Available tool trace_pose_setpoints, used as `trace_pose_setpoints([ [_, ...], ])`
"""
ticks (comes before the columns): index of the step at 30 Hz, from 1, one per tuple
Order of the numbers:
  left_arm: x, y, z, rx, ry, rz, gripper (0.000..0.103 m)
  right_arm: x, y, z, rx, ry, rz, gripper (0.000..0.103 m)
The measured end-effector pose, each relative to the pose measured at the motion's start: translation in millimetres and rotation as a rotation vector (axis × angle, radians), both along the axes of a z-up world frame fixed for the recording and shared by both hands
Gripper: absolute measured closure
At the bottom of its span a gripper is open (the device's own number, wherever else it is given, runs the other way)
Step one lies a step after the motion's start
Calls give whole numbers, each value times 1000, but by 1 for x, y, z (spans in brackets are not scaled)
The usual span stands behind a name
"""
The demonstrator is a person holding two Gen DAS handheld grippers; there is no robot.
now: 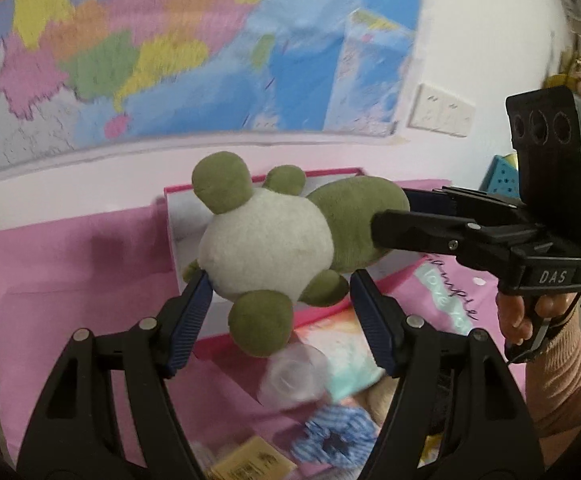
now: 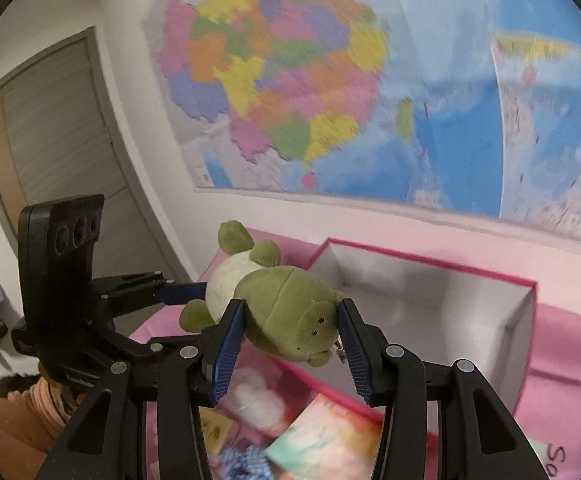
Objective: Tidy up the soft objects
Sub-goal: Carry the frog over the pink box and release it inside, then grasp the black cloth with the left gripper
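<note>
A green and cream plush frog (image 1: 266, 240) hangs in the air above a pink-rimmed white box (image 2: 430, 296). My left gripper (image 1: 280, 284) has its blue pads around the frog's cream belly and legs. My right gripper (image 2: 290, 326) is shut on the frog's green head (image 2: 290, 316). In the left wrist view the right gripper (image 1: 394, 216) comes in from the right onto the head. In the right wrist view the left gripper (image 2: 178, 292) reaches in from the left to the frog's body. The box is open and looks empty inside.
A pink cloth (image 1: 70, 272) covers the surface. Below the frog lie a blue checked scrunchie (image 1: 334, 436), a clear plastic cup (image 1: 294, 376), a pastel booklet (image 2: 330, 436) and a white fluffy item (image 2: 258, 396). A wall map (image 2: 370, 100) hangs behind; a door (image 2: 50, 152) stands left.
</note>
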State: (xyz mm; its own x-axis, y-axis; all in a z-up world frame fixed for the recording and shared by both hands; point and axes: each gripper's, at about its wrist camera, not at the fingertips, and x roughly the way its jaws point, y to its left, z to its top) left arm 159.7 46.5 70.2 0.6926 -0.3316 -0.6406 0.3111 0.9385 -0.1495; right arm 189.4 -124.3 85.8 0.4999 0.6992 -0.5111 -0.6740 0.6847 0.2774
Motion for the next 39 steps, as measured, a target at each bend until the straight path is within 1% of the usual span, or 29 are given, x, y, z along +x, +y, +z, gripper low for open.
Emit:
trace_pose_setpoints([
  [2, 18, 3, -12, -5, 43, 12, 31, 15, 3, -12, -1, 43, 2, 55],
  [3, 26, 3, -19, 7, 60, 18, 31, 20, 5, -17, -5, 56, 2, 55],
  [7, 43, 5, -39, 23, 112, 36, 32, 45, 7, -42, -4, 134, 4, 55],
  [10, 50, 7, -49, 18, 144, 42, 32, 59, 7, -57, -3, 190, -8, 55],
  [13, 51, 7, -50, 25, 146, 59, 32, 72, 8, -75, -33, 258, -47, 54],
  [15, 51, 8, -47, 27, 134, 75, 32, 73, 6, -80, -59, 272, -83, 54],
  [17, 43, 10, -40, 26, 108, 93, 32, 69, -2, -78, -66, 265, -121, 54],
  [19, 29, 14, -30, 31, 57, 126, 32, 57, -12, -68, -50, 242, -133, 52],
  [21, 14, 17, -20, 14, 13, 126, 31, 41, -22, -54, -12, 220, -127, 50],
  [23, -9, 16, -7, -5, -42, 106, 30, 22, -30, -40, 9, 183, -124, 48],
  [24, -23, 13, -1, -11, -76, 85, 26, 7, -35, -31, 17, 160, -119, 43],
  [25, -34, 12, 2, -17, -97, 68, 22, -2, -37, -25, 20, 148, -117, 41],
  [27, -51, 4, 5, -13, -128, 40, 22, -31, -42, -12, 20, 104, -108, 39],
  [28, -64, -4, 5, -5, -141, 5, 21, -41, -43, -9, 15, 89, -107, 39],
  [30, -79, -13, 4, -7, -146, -39, 21, -63, -50, -5, 10, 69, -107, 37],
  [31, -87, -21, 1, -16, -139, -79, 21, -77, -56, -5, 10, 65, -111, 36],
  [33, -97, -31, -6, -28, -111, -136, 21, -94, -66, -7, 6, 61, -123, 33],
  [35, -104, -43, -14, -31, -85, -171, 21, -111, -77, -14, -21, 63, -152, 32],
  [39, -115, -65, -36, -25, -24, -235, 21, -132, -99, -39, -62, 125, -204, 32],
])
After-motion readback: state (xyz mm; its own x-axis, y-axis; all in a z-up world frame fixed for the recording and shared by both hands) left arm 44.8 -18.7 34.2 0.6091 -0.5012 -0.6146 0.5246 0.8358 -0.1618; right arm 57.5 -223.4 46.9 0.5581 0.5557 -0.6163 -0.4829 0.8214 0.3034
